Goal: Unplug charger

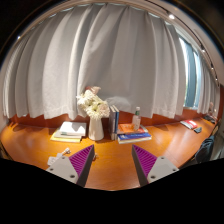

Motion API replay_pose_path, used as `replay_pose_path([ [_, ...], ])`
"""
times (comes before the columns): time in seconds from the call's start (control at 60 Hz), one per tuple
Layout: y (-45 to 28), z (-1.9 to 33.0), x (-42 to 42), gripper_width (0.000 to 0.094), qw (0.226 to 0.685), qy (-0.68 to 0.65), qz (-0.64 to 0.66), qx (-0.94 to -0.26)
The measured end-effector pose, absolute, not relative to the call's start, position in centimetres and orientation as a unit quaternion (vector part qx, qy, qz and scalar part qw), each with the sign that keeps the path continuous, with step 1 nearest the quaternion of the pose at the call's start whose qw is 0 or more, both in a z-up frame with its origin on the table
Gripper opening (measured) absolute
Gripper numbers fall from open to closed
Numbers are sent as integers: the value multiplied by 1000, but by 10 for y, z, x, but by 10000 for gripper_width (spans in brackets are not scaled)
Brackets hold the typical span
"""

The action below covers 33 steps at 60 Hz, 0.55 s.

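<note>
The gripper [110, 160] is wide open and holds nothing, with bare wooden table [40, 140] between its fingers. Beyond them stand a vase of white flowers [95, 110], books [132, 132] and curtains [110, 55]. No charger can be made out.

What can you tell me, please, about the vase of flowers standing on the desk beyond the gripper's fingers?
The vase of flowers stands upright on the wooden desk, well beyond the open gripper and touched by nothing but the desk. The vase looks pale, smooth and slim, perhaps ceramic or glass. A bunch of white blooms spreads above its mouth, in front of the light curtain. An open book lies on one side of it, stacked books on the other, both apart from it.
</note>
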State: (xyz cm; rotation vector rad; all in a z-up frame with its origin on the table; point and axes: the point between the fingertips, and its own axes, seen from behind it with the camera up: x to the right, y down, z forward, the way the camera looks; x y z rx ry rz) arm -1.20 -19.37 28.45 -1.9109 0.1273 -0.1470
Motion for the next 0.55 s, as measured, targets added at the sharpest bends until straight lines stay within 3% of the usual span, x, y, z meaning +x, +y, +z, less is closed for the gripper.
replay_pose_path([
  [0.55, -272, 247, -13, 738, 541, 52, -75, -836],
])
